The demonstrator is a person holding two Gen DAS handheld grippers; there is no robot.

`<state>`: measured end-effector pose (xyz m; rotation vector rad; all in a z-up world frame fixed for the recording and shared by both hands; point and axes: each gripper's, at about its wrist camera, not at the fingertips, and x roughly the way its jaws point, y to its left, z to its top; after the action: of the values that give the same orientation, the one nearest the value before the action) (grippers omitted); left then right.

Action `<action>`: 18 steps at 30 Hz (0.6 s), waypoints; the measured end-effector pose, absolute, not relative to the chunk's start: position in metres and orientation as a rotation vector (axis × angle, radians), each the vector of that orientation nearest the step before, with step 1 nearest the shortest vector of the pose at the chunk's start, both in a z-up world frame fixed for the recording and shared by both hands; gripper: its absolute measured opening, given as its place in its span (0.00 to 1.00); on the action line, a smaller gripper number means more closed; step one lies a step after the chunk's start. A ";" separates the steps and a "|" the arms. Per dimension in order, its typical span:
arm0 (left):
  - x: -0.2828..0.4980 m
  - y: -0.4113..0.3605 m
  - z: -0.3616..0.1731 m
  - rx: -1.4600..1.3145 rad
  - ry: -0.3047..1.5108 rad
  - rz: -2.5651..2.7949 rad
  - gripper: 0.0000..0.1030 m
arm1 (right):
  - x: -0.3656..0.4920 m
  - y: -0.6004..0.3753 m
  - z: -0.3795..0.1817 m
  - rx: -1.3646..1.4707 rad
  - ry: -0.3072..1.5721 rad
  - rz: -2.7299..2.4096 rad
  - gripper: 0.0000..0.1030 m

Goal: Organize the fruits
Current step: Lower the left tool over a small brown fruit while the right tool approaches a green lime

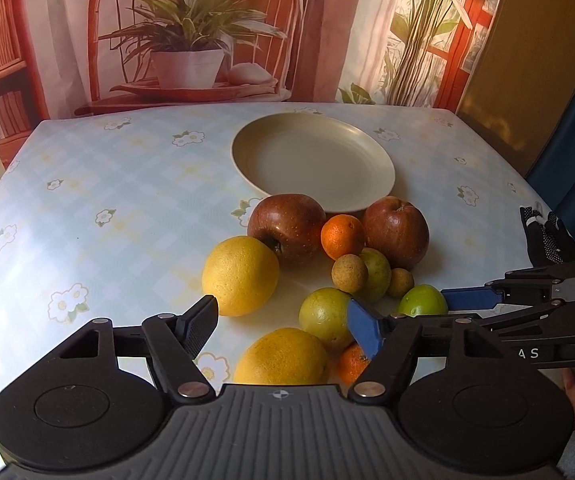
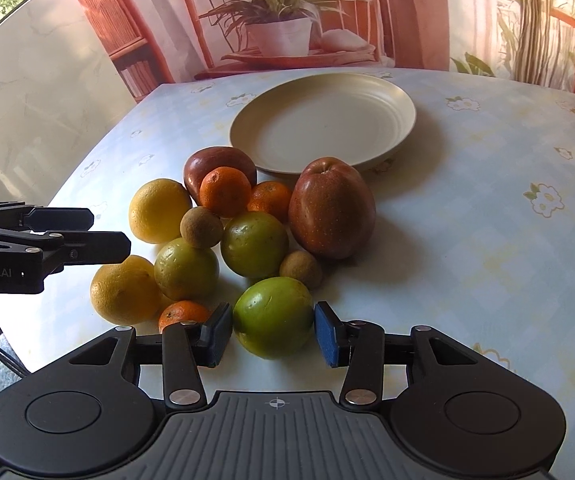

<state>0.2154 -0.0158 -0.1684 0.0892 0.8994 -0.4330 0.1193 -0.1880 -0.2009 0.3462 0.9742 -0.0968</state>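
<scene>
My right hand-held gripper (image 2: 273,334) pinches a green fruit (image 2: 273,317) at the near edge of the fruit pile on the bench (image 2: 467,240) — my left hand-held gripper (image 1: 283,328) spread above a yellow citrus (image 1: 281,357).

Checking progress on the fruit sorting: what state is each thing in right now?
Plate: empty.
Right gripper: shut on the green fruit.
Green fruit: clamped between that gripper's pads.
Left gripper: open, holding nothing.
Other fruit: loosely heaped on the tablecloth beside the plate.
</scene>
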 end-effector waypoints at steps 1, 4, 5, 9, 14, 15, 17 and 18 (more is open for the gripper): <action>0.216 -0.016 -0.169 0.087 0.901 -0.435 0.71 | 0.118 -0.189 -0.200 0.337 0.974 -0.108 0.40; 0.218 -0.017 -0.170 0.077 0.907 -0.449 0.66 | 0.114 -0.194 -0.199 0.317 0.972 -0.139 0.40; 0.219 -0.018 -0.170 0.072 0.911 -0.461 0.65 | 0.113 -0.196 -0.199 0.323 0.970 -0.141 0.40; 0.221 -0.023 -0.171 0.068 0.911 -0.496 0.64 | 0.112 -0.199 -0.200 0.333 0.965 -0.138 0.40; 0.224 -0.038 -0.171 0.092 0.898 -0.567 0.51 | 0.114 -0.201 -0.201 0.339 0.962 -0.133 0.40; 0.225 -0.042 -0.171 0.104 0.896 -0.577 0.49 | 0.114 -0.201 -0.201 0.341 0.961 -0.132 0.40; 0.227 -0.049 -0.173 0.116 0.889 -0.593 0.47 | 0.113 -0.202 -0.201 0.344 0.959 -0.131 0.40; 0.228 -0.052 -0.174 0.117 0.890 -0.597 0.44 | 0.113 -0.202 -0.201 0.345 0.958 -0.130 0.40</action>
<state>0.2284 -0.0521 -0.1744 0.1174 0.8896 -0.5970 0.1131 -0.2022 -0.2009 0.3445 0.9584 -0.1304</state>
